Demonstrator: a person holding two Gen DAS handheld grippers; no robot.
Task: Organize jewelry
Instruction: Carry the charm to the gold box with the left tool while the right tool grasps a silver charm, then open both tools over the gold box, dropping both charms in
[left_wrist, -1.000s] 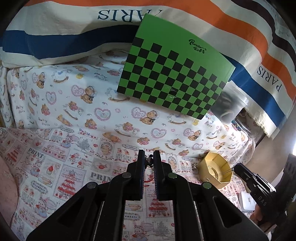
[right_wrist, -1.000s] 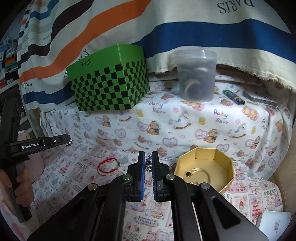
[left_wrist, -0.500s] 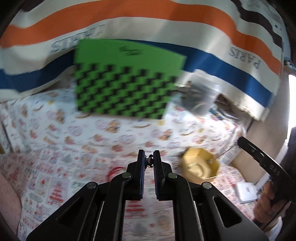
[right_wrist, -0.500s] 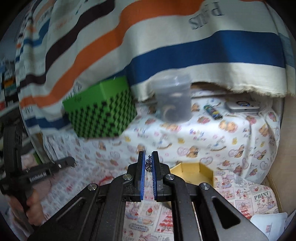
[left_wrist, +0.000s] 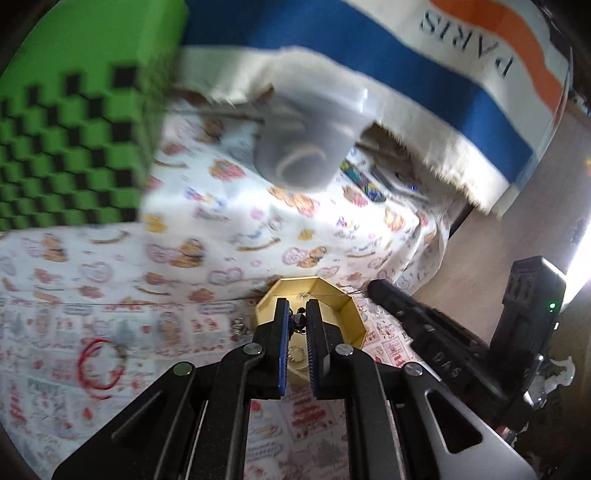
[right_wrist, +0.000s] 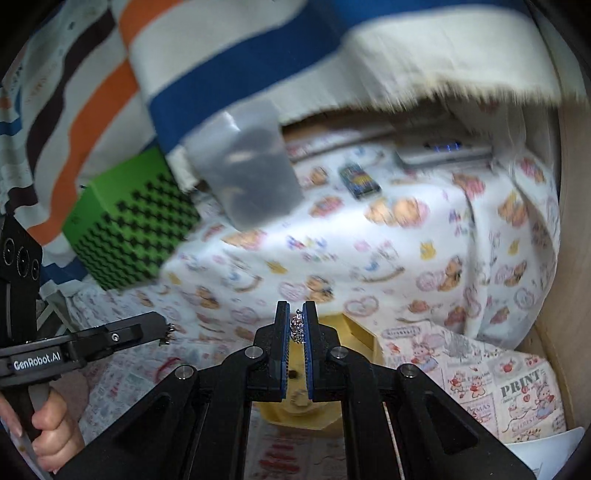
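Both grippers are pinching jewelry above the gold box (left_wrist: 349, 314): left gripper (left_wrist: 297, 321) a dark-beaded piece (left_wrist: 297, 320), right gripper (right_wrist: 296, 325) a silver chain (right_wrist: 296, 328); a premature release is risking a drop outside the box

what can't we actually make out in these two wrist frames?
- Gold octagonal box, right wrist view: interior hidden behind the right gripper.
- Small silvery jewelry piece in that gripper: too small to identify.
- Dark item in the left gripper, left wrist view: too small to identify.
- Translucent grey plastic tub: contents motion-blurred.
- Green checkered box: cut off by the left edge.
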